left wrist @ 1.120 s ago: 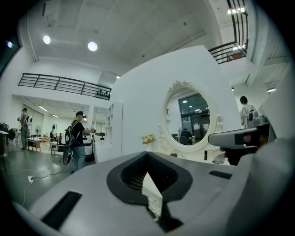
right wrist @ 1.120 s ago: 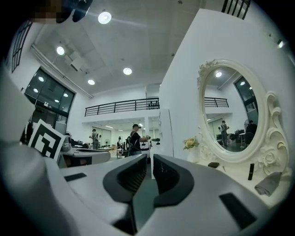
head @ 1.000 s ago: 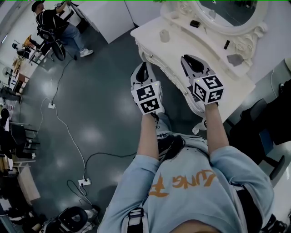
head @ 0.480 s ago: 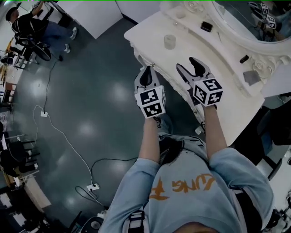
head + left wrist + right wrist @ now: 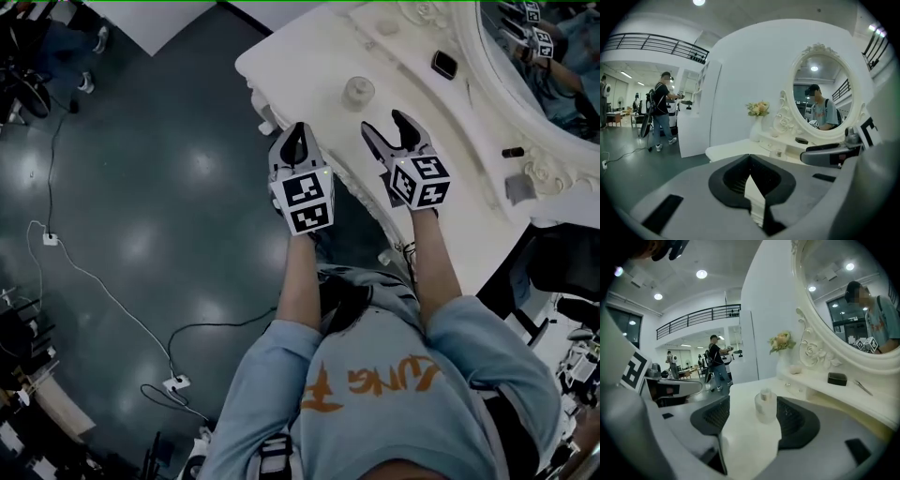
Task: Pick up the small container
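Note:
The small container (image 5: 358, 92), a frosted jar with a knob lid, stands on the white dressing table (image 5: 309, 66) near its front edge. My right gripper (image 5: 384, 127) hovers just short of it, its jaws opening, with nothing between the pads. In the right gripper view the container (image 5: 765, 406) stands straight ahead, a little beyond the right gripper (image 5: 751, 404). My left gripper (image 5: 297, 131) is shut and empty, held over the floor beside the table's front edge. In the left gripper view the left gripper (image 5: 750, 157) has its jaw tips meeting.
An oval mirror (image 5: 525, 47) in an ornate frame backs the table. A black box (image 5: 444, 65) and a small dark item (image 5: 513, 152) lie on its raised shelf. A flower vase (image 5: 783, 352) stands at the far end. Cables and a power strip (image 5: 175, 382) lie on the floor.
The right gripper's jaws have gone from shut to wide apart. Both grippers have come nearer the container, and the head view has swung toward the table.

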{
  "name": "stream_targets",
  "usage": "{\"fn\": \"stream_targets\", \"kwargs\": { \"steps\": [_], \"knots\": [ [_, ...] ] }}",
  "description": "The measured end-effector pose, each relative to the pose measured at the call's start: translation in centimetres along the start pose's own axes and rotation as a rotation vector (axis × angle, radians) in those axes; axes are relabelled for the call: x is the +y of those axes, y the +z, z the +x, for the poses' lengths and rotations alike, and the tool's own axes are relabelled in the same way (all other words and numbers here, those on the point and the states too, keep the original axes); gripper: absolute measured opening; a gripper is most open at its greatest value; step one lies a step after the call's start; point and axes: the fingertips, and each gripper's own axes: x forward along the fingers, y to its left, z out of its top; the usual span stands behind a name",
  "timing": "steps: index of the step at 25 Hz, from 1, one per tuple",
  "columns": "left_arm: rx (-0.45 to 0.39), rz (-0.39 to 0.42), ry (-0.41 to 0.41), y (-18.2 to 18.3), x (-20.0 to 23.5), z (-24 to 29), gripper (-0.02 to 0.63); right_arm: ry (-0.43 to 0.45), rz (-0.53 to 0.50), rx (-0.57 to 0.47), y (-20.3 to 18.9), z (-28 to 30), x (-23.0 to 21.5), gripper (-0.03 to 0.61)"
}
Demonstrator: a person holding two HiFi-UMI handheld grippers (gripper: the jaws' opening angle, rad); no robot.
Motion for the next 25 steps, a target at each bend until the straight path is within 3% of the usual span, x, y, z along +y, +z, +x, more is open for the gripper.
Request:
{"fn": "stream_targets", "kwargs": {
  "steps": [8,17,25],
  "knots": [
    [0.069,-0.058,-0.01,-1.8,2.0,4.1,0.021,-0.058,-0.018,0.116,-2.4,4.8,-1.8,0.311],
    [0.143,-0.039,-0.03,-3.3,1.3,7.0,0.021,-0.065,-0.091,0.163,-3.5,9.6,-3.8,0.324],
    [0.156,0.008,-0.044,-2.9,0.6,8.4,0.021,-0.058,-0.109,0.165,-4.1,12.5,-4.1,0.328]
  ]
}}
